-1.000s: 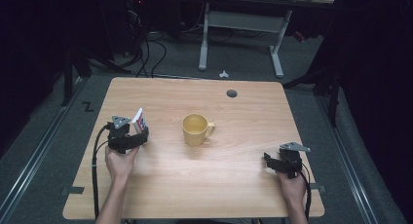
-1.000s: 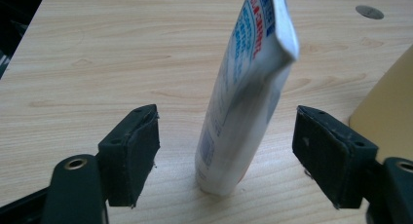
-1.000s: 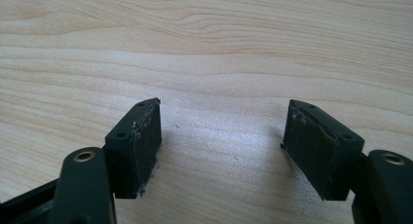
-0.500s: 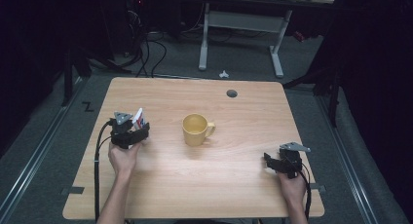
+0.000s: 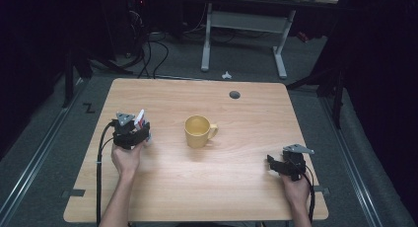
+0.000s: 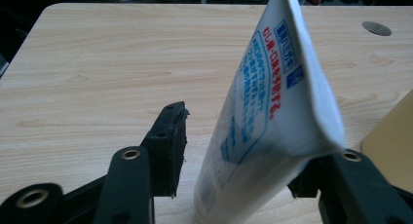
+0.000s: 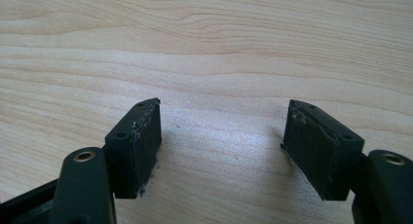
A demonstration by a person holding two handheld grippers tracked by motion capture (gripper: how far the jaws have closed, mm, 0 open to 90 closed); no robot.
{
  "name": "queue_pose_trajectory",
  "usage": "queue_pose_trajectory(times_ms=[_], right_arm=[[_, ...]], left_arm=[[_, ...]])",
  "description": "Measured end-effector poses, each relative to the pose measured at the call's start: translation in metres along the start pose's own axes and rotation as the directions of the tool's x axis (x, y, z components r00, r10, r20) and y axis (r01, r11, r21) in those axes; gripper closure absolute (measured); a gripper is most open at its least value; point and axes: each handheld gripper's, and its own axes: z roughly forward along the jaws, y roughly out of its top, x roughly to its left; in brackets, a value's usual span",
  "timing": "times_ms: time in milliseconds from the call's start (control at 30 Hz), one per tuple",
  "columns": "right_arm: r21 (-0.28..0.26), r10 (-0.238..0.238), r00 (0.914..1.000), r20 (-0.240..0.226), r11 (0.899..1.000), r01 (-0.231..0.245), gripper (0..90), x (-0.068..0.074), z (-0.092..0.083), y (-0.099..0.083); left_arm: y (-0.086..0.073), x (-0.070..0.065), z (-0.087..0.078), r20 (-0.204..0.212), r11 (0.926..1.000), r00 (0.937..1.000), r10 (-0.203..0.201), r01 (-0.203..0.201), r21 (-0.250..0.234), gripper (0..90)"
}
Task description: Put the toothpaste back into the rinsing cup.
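Tube (image 6: 272,117), soft white plastic with flat crimped end, stands between left gripper (image 6: 238,151) jaws, which have just been closing, left pad apart. Right gripper (image 7: 221,146) gapes over bare wood.

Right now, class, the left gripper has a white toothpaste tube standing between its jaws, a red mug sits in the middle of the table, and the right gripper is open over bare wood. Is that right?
Not quite: the mug is yellow, not red, as the high view shows. The rest stands: the toothpaste tube stands between the left gripper jaws, which have just been closing, and the right gripper is open over the bare table.
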Motion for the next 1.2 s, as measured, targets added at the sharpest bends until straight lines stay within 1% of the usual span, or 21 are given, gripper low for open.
queue_pose_trajectory(times_ms=[33, 67, 133, 200, 267, 700, 900, 1000, 1133, 1200], right_arm=[[-0.001, 0.0, 1.0, 0.001, 1.0, 0.0, 30.0, 0.0, 0.0, 0.0], [-0.001, 0.0, 1.0, 0.001, 1.0, 0.0, 30.1, 0.0, 0.0, 0.0], [-0.001, 0.0, 1.0, 0.001, 1.0, 0.0, 30.0, 0.0, 0.0, 0.0], [-0.001, 0.0, 1.0, 0.001, 1.0, 0.0, 30.1, 0.0, 0.0, 0.0], [-0.001, 0.0, 1.0, 0.001, 1.0, 0.0, 30.1, 0.0, 0.0, 0.0], [-0.001, 0.001, 1.0, 0.0, 1.0, -0.001, 30.1, 0.0, 0.0, 0.0], [-0.001, 0.0, 1.0, 0.0, 1.0, 0.0, 30.1, 0.0, 0.0, 0.0], [-0.001, 0.0, 1.0, 0.0, 1.0, 0.0, 30.0, 0.0, 0.0, 0.0], [-0.001, 0.001, 1.0, 0.0, 1.0, -0.001, 30.1, 0.0, 0.0, 0.0], [-0.001, 0.001, 1.0, 0.0, 1.0, -0.001, 30.1, 0.0, 0.0, 0.0]], left_arm=[[0.0, -0.001, 0.0, 0.0, 1.0, 1.0, 0.006, -0.006, -0.004, 52.7], [-0.001, -0.002, 0.001, 0.004, 0.9999, 0.9999, 0.012, -0.012, -0.004, 56.4], [-0.001, -0.003, 0.002, 0.01, 0.9999, 0.9999, 0.013, -0.013, 0.0, 60.0], [-0.001, -0.003, 0.002, 0.01, 0.9999, 0.9999, 0.013, -0.013, 0.0, 61.1], [-0.001, -0.002, 0.001, 0.018, 1.0, 0.9998, 0.005, -0.005, 0.003, 63.8], [0.0, 0.001, -0.004, 0.032, 0.9997, 0.9993, 0.018, -0.019, 0.016, 67.5], [0.0, 0.0, -0.009, 0.044, 0.9993, 0.9984, 0.035, -0.035, 0.011, 67.7], [0.0, -0.001, -0.011, 0.058, 0.999, 0.9974, 0.042, -0.043, 0.009, 67.8], [0.001, -0.002, -0.017, 0.08, 0.9992, 0.9961, 0.038, -0.039, 0.008, 67.9], [0.002, -0.002, -0.018, 0.083, 0.9992, 0.9958, 0.038, -0.039, 0.011, 67.9]])
